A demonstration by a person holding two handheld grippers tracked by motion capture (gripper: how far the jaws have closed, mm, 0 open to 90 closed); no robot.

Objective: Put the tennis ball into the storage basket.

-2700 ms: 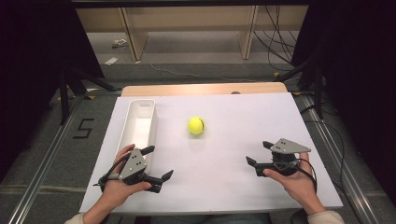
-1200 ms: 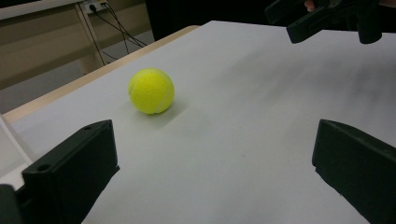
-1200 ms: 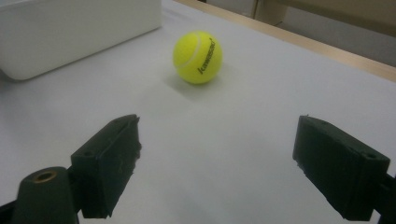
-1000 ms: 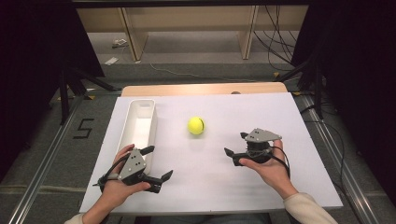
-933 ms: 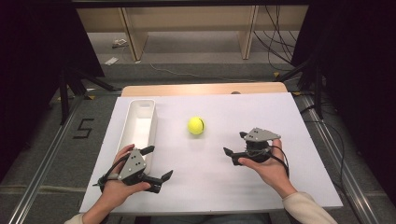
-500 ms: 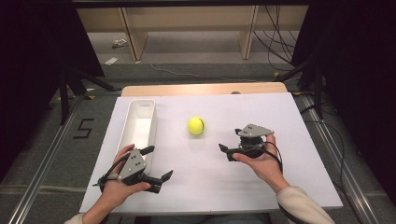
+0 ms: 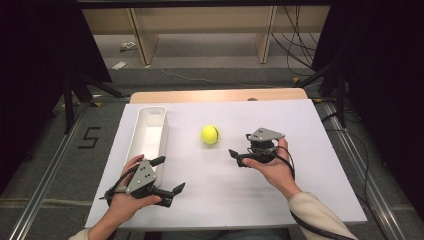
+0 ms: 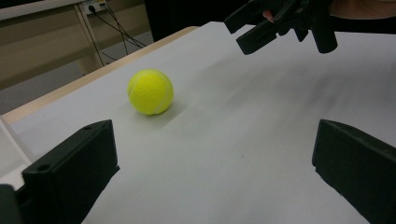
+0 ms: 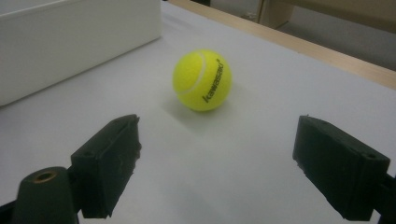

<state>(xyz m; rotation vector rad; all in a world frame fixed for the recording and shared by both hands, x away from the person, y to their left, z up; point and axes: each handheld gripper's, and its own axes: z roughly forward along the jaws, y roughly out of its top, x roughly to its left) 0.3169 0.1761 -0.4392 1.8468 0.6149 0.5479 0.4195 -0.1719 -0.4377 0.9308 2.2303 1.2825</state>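
A yellow tennis ball (image 7: 210,134) lies on the white table sheet (image 7: 300,190), right of a long white bin (image 7: 161,131). My right gripper (image 7: 239,145) hovers just right of the ball, open, jaws aimed at it with nothing between them. In the right gripper view the ball (image 9: 202,80) sits a short way ahead of the open gripper (image 9: 219,158), with the bin (image 9: 70,42) at the upper left. My left gripper (image 7: 168,175) rests open near the front edge, by the bin's near end. In the left gripper view the ball (image 8: 150,92) is farther off beyond the open gripper (image 8: 215,168), with the right gripper (image 8: 280,21) at the top.
A wooden table edge (image 7: 220,95) runs along the back of the sheet. Wooden shelving legs (image 7: 145,40) and cables (image 7: 295,30) lie on the floor beyond. Dark stands flank both sides.
My right gripper has moved left and forward across the sheet, closing in on the ball. The left gripper, ball and bin have stayed put.
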